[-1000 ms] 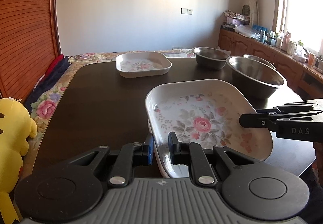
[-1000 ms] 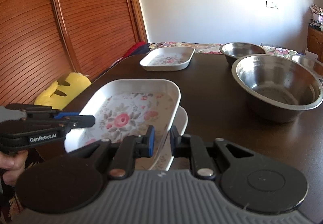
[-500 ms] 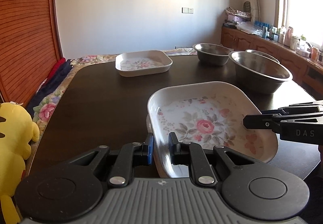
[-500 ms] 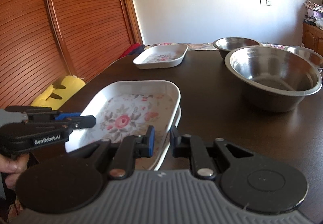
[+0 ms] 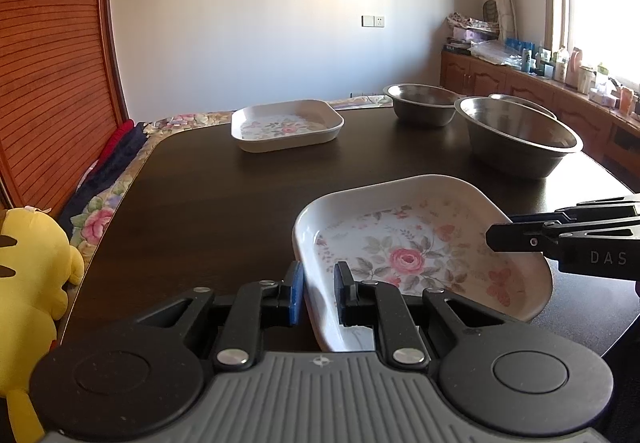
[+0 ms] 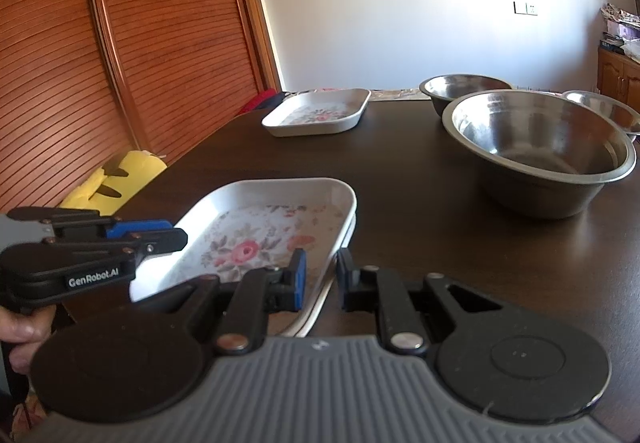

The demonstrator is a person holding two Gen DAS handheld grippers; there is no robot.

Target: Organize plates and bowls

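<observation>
A square white plate with a rose pattern [image 5: 404, 259] [image 6: 256, 239] hangs between both grippers near the table's front edge. My left gripper [image 5: 319, 285] [image 6: 160, 237] is shut on its left rim. Shut on the right rim is my right gripper [image 6: 321, 275] [image 5: 504, 235]. A second white plate [image 6: 352, 223] lies right under it, only a thin edge showing; whether the two touch I cannot tell. Another floral plate [image 5: 286, 125] [image 6: 318, 113] sits at the far side. Three steel bowls stand at the right: a large one [image 5: 520, 139] [image 6: 540, 147], a smaller one [image 5: 422, 103] [image 6: 464, 87] and one behind [image 5: 520, 101] [image 6: 604, 109].
The dark wooden table [image 5: 200, 203] has a rounded front edge. A yellow plush toy [image 5: 28, 263] [image 6: 120, 179] sits beside the table at the left, below a slatted wooden door [image 6: 120, 43]. Low cabinets with bottles [image 5: 560, 83] line the right wall. A hand [image 6: 16, 331] holds the left gripper.
The held plate has shifted a little over the plate below, so less of the lower plate sticks out at its right edge. Both grips stay shut on the rims.
</observation>
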